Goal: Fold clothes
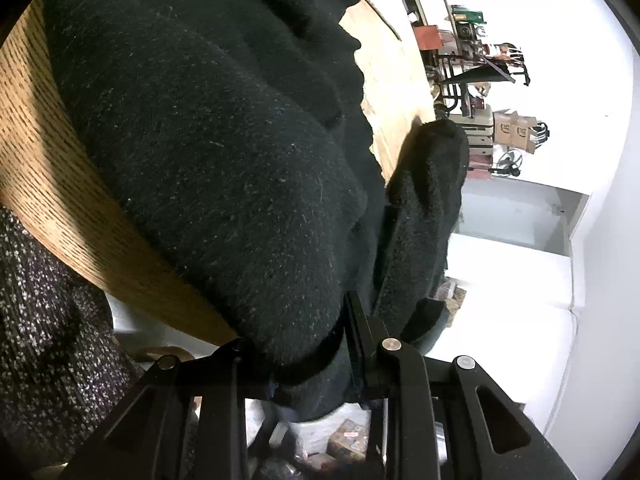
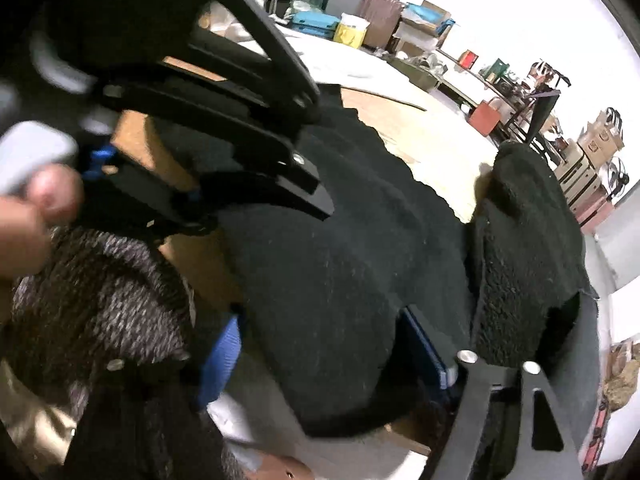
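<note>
A black fleece garment [image 1: 208,140] lies bunched on a wooden table [image 1: 32,128] and drapes over its near edge. My left gripper [image 1: 360,308] is shut on a fold of the black garment; cloth wraps around its fingers. My right gripper [image 2: 460,320] is shut on the black garment [image 2: 340,272] too, with a fleece fold standing up over its right finger. The left gripper's body [image 2: 224,92] shows in the right wrist view at upper left, held by a hand [image 2: 28,216].
A person's speckled grey sweater [image 1: 44,320] is at the table's near side, seen also in the right wrist view [image 2: 100,304]. Bare wood table [image 2: 432,136] lies beyond the garment. Boxes and shelves [image 1: 512,128] stand along the far white wall.
</note>
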